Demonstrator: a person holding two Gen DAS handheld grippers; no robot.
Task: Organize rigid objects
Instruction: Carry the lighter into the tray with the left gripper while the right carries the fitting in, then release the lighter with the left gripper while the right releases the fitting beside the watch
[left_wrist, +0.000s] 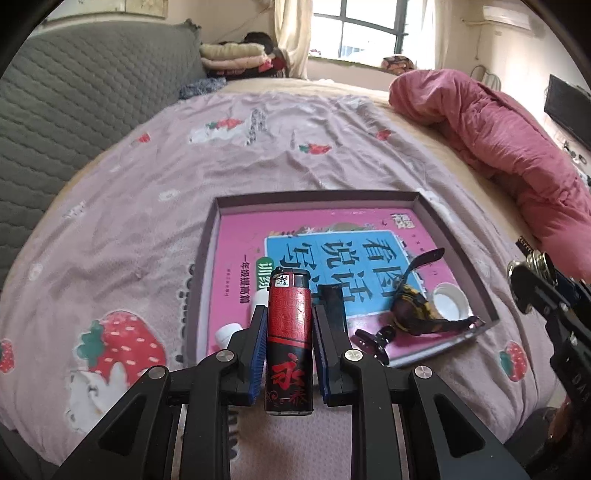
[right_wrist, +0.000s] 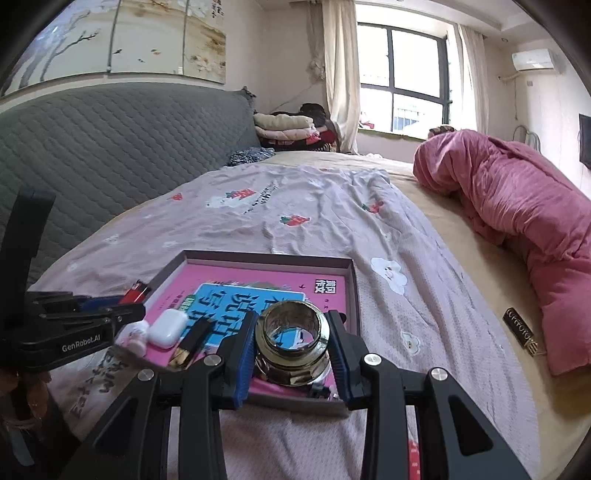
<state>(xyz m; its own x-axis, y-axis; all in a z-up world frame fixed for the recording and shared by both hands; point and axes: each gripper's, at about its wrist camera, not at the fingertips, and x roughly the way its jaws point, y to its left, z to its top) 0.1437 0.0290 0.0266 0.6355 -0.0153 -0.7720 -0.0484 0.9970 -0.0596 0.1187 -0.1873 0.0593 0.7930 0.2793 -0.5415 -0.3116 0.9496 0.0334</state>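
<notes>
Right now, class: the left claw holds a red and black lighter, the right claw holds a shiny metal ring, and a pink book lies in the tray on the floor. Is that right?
One detail is wrong. The tray sits on the bed, not the floor, as the right wrist view shows. The left claw does hold the lighter, the right claw the metal ring, and the pink book lies in the tray.

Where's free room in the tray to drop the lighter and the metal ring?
Free: the far half of the tray, bare book cover up to the far wall. Crowded: the near edge, with earbud case and black stick on one side, watch, white cap and clip on the other. Left gripper holds the lighter, right gripper the ring.
</notes>
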